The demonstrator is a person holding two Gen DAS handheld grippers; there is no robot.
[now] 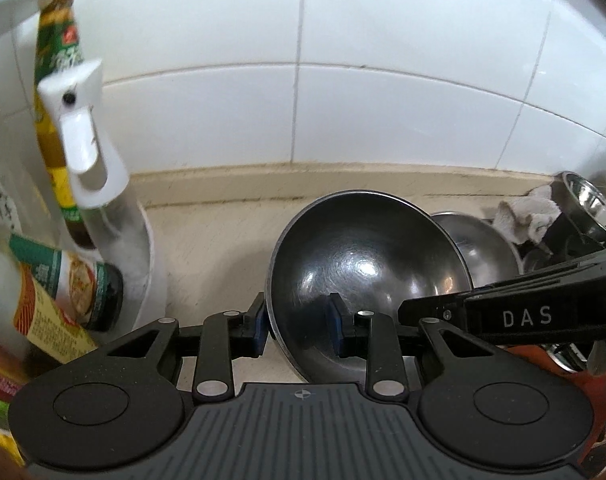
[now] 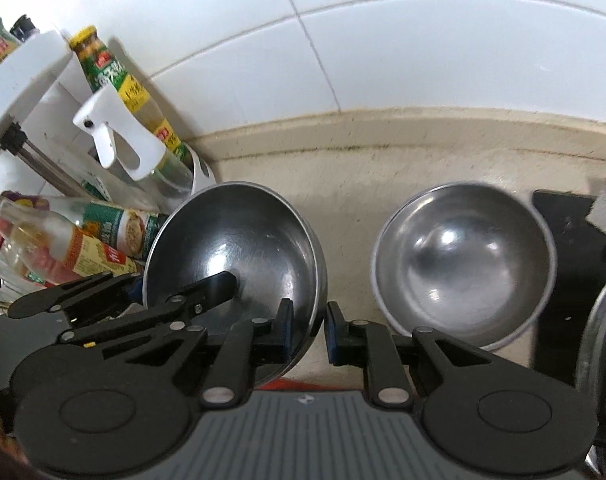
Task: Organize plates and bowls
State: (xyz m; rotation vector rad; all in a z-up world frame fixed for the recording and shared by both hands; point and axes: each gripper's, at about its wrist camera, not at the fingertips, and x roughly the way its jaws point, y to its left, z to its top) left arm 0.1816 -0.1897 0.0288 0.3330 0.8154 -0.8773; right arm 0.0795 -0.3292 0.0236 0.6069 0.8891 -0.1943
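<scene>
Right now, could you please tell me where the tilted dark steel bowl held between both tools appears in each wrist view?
Left wrist view: the tilted dark steel bowl sits centre, its rim between the left tool fingers.
Right wrist view: it sits left of centre, its rim between the right tool fingers.
Shared landmark: the white trigger spray bottle, left of the bowl.

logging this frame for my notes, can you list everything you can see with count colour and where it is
tilted steel bowl: 1, silver, straddled by both grippers at opposite rim edges
second steel bowl: 1, silver, upright on the counter to its right
spray bottle: 1, white head, in the white rack on the left
sauce bottles: several, green, yellow and red labels, in and beside that rack
cloth: 1, white, far right
counter: beige, under white wall tiles
left gripper: black, blue pads, rim between its jaws
right gripper: black, blue pads, rim between its jaws
</scene>
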